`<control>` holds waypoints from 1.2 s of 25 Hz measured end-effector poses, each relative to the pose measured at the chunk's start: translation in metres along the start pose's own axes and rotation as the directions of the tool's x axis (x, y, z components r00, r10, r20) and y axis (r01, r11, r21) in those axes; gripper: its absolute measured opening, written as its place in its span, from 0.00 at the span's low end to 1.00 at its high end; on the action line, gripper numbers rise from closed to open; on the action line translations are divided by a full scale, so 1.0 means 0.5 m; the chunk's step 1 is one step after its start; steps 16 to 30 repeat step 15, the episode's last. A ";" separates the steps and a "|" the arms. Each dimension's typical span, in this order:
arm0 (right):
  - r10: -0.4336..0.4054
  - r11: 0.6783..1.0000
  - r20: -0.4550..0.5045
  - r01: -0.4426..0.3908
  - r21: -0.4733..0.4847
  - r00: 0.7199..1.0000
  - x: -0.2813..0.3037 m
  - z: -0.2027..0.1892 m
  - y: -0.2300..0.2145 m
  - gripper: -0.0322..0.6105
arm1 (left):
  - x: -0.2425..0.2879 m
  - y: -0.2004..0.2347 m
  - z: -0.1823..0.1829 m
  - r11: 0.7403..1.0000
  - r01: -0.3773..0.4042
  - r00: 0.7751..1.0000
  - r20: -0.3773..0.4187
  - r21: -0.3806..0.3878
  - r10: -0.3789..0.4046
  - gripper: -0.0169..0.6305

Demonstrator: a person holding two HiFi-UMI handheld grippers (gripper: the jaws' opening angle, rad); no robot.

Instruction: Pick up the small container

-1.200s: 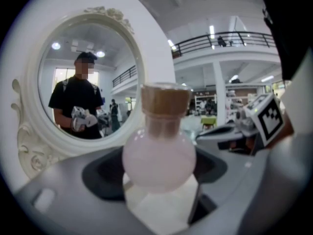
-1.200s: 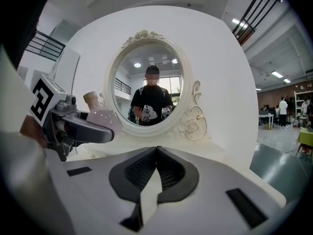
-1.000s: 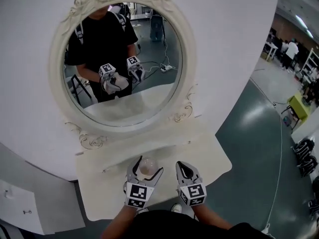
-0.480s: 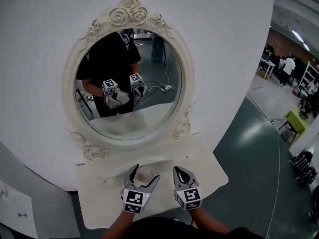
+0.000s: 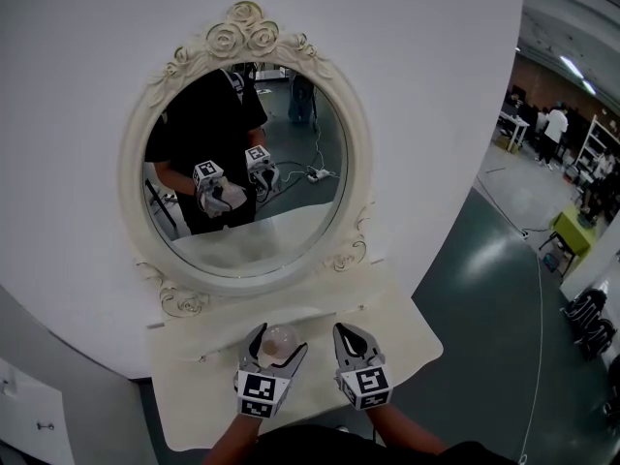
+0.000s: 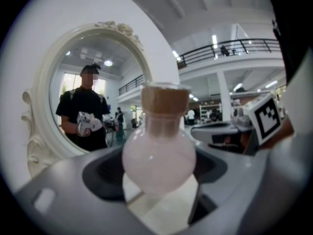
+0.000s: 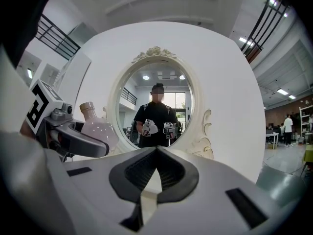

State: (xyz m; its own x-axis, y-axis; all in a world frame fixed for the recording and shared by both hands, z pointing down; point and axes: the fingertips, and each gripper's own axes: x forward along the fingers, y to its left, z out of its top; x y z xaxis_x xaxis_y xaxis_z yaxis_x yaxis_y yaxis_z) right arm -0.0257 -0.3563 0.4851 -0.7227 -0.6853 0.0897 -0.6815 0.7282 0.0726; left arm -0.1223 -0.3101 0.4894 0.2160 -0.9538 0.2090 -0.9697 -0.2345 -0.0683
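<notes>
Pinching the small container [image 6: 159, 155] at its round belly, the left gripper [image 5: 279, 341] fingers hold it; right gripper [image 5: 345, 329] fingers pressed together.

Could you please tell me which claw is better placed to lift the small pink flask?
Left. The left claw grips the round pink glass flask with a cork stopper; the right claw is shut, empty, beside it.

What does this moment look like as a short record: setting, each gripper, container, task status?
setting: white vanity shelf under an oval mirror
left gripper: jaws closed on the small container
small container: round pinkish flask, cork stopper, upright
right gripper: jaws together, empty
task status: container gripped; lift-off from shelf unclear
</notes>
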 end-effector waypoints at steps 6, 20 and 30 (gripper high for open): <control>-0.005 1.000 -0.003 0.005 -0.014 1.000 -0.005 0.007 0.002 0.06 | -0.006 -0.001 -0.001 1.000 -0.002 1.000 0.001 -0.008 0.002 0.64; -0.001 1.000 0.013 0.001 -0.007 1.000 -0.012 0.009 0.006 0.06 | -0.009 -0.007 0.002 1.000 0.002 1.000 0.000 -0.012 -0.002 0.64; -0.001 1.000 0.013 0.001 -0.007 1.000 -0.012 0.009 0.006 0.06 | -0.009 -0.007 0.002 1.000 0.002 1.000 0.000 -0.012 -0.002 0.64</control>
